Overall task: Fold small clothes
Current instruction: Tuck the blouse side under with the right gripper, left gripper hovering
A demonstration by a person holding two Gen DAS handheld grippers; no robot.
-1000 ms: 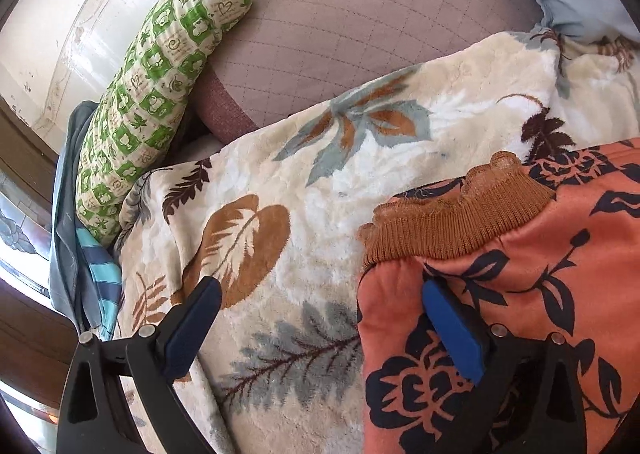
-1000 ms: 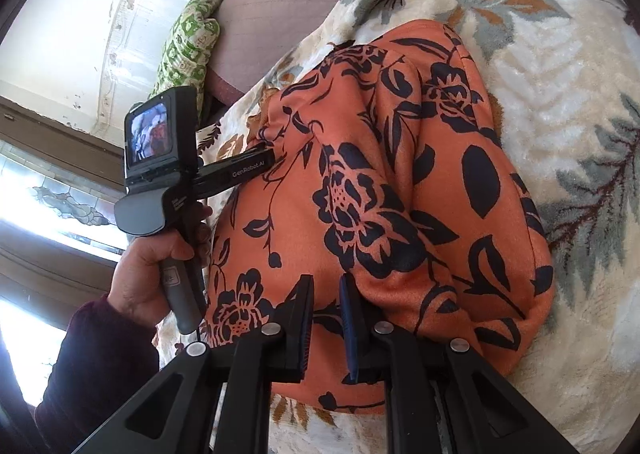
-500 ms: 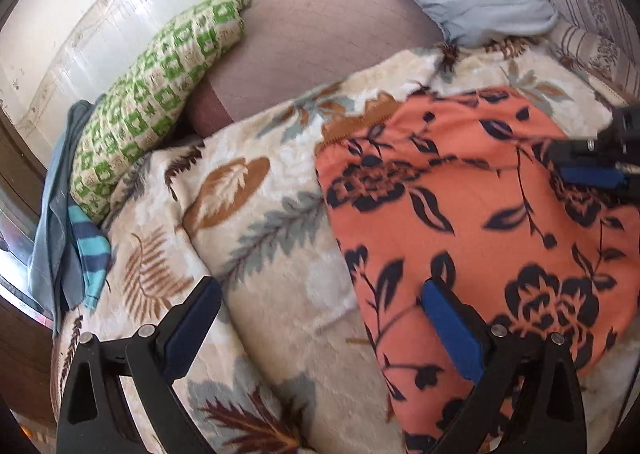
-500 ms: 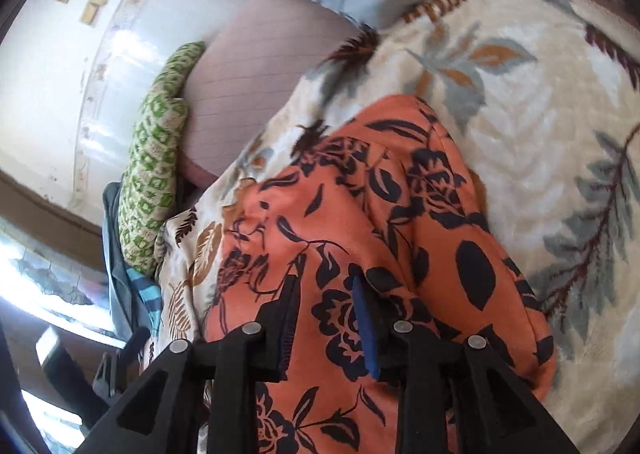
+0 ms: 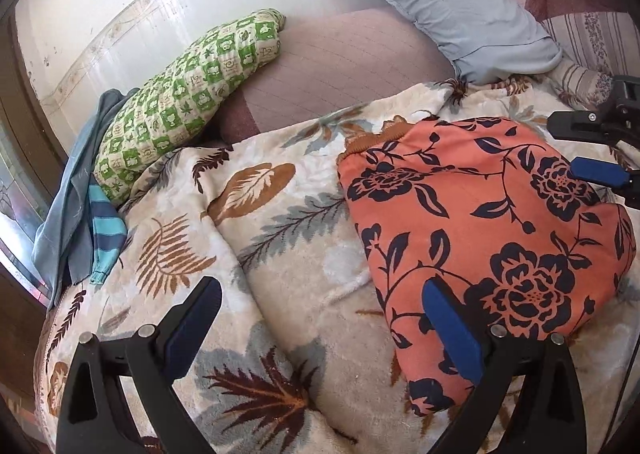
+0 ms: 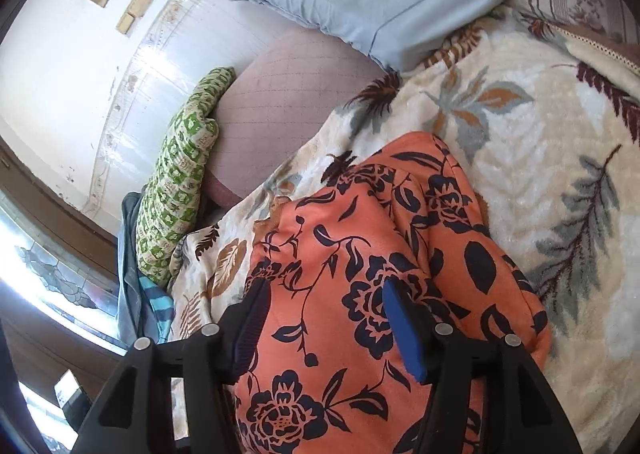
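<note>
An orange garment with dark navy flowers [image 5: 480,230] lies folded in a thick bundle on the leaf-patterned blanket [image 5: 280,238], its brown ribbed cuff [image 5: 372,136] at the far end. It also shows in the right wrist view [image 6: 360,294]. My left gripper [image 5: 320,318] is open and empty, held above the blanket at the garment's near left edge. My right gripper [image 6: 324,318] is open and empty, hovering over the garment; its fingers [image 5: 596,170] show at the right edge of the left wrist view.
A green patterned pillow [image 5: 188,102], a mauve quilted cushion [image 5: 340,62] and a grey-blue pillow [image 5: 452,6] lie at the back against the white wall. Blue and striped clothes [image 5: 92,206] hang at the bed's left edge by a window.
My right gripper opened and let go of the garment. Both grippers pulled back and up, so the folded garment lies free on the blanket.
</note>
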